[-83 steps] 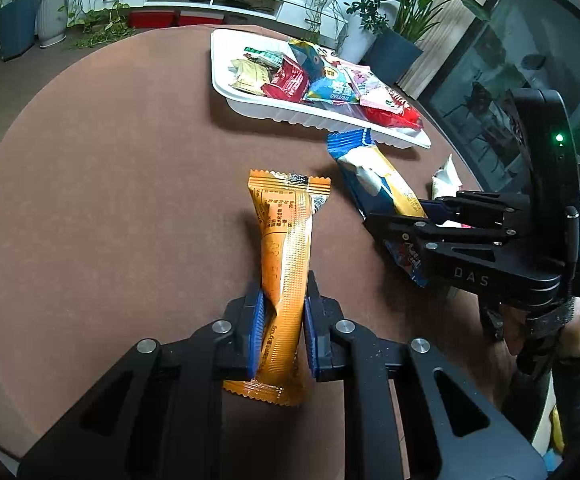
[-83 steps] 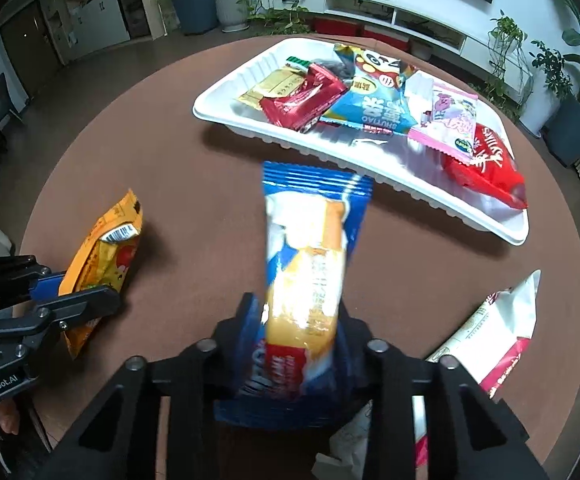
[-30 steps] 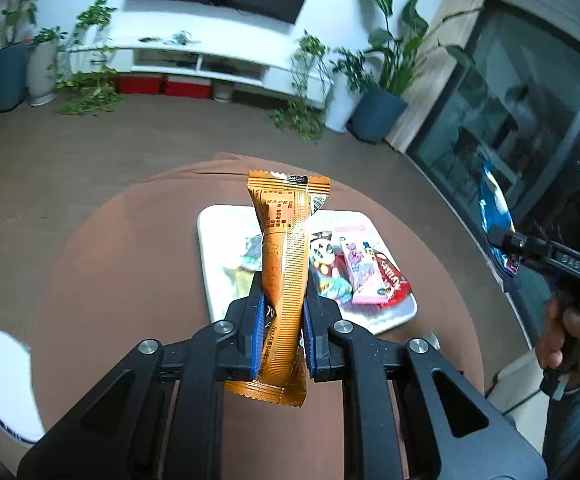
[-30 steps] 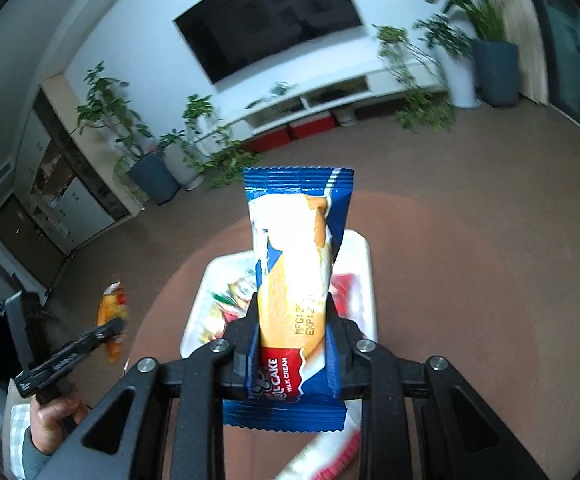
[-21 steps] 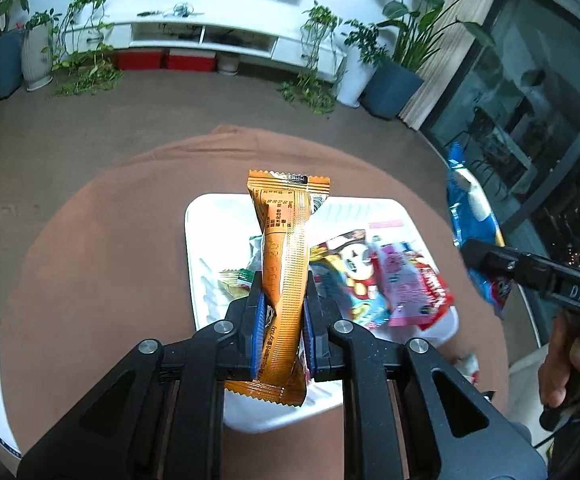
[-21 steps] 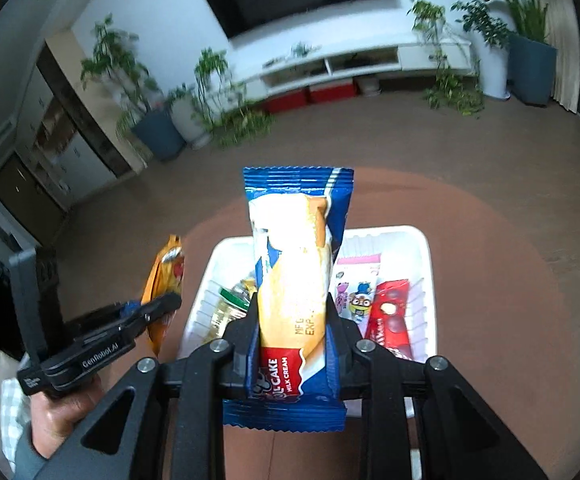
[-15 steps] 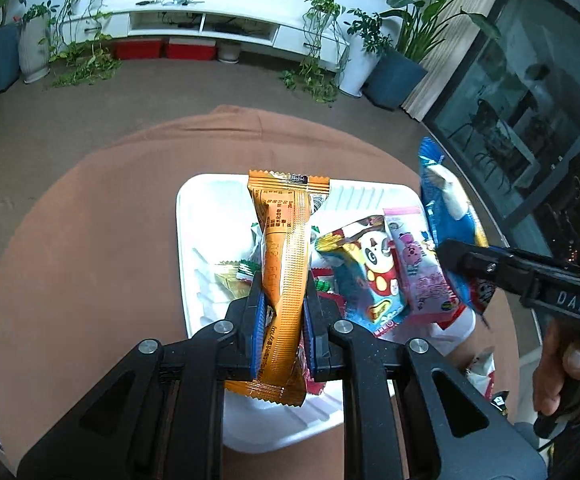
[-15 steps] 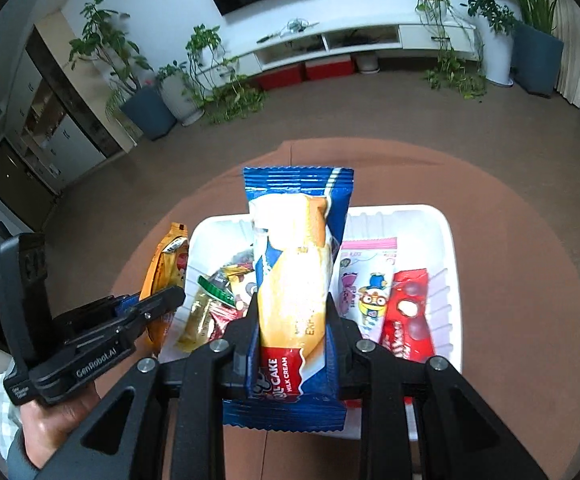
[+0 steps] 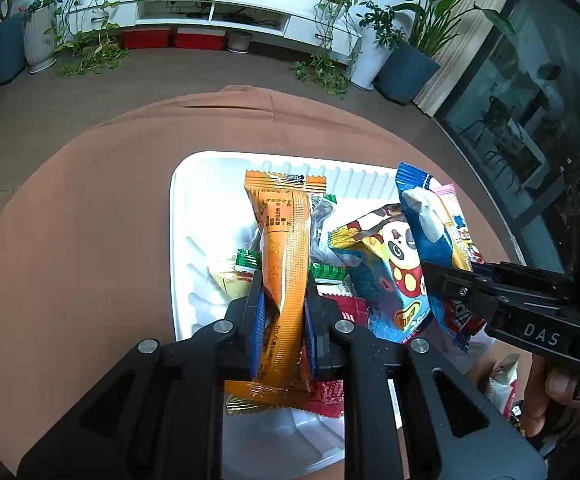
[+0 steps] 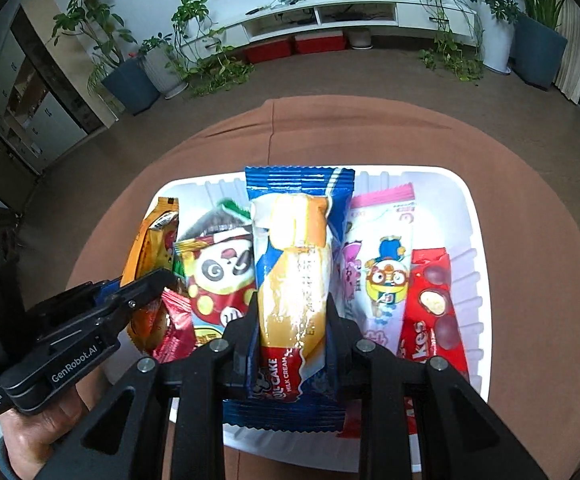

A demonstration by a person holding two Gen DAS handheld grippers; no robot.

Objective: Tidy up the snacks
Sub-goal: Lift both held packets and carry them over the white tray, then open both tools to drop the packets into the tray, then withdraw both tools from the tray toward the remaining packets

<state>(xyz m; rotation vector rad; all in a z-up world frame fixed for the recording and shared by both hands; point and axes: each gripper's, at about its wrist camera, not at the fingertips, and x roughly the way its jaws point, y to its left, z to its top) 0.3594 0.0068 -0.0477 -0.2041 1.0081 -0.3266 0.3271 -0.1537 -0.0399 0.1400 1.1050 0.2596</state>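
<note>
My left gripper (image 9: 283, 296) is shut on an orange snack packet (image 9: 284, 256) and holds it upright over the left half of the white tray (image 9: 178, 216). My right gripper (image 10: 292, 312) is shut on a blue cake packet (image 10: 292, 256), held over the tray's middle (image 10: 470, 200). Each gripper shows in the other's view: the right one (image 9: 434, 272) with the blue packet (image 9: 430, 224), the left one (image 10: 158, 280) with the orange packet (image 10: 150, 248). Several packets lie in the tray: a panda one (image 10: 214, 276), a pink one (image 10: 378, 264), a red one (image 10: 434, 304).
The tray rests on a round brown table (image 9: 90, 220). A white and red packet (image 9: 500, 380) lies on the table to the right of the tray, by a person's hand (image 9: 546, 396). Beyond the table are brown floor, potted plants and a white media shelf (image 10: 330, 12).
Both grippers have come down and forward from high above the table to just over the tray, each still holding its packet. The tray now fills the middle of both views.
</note>
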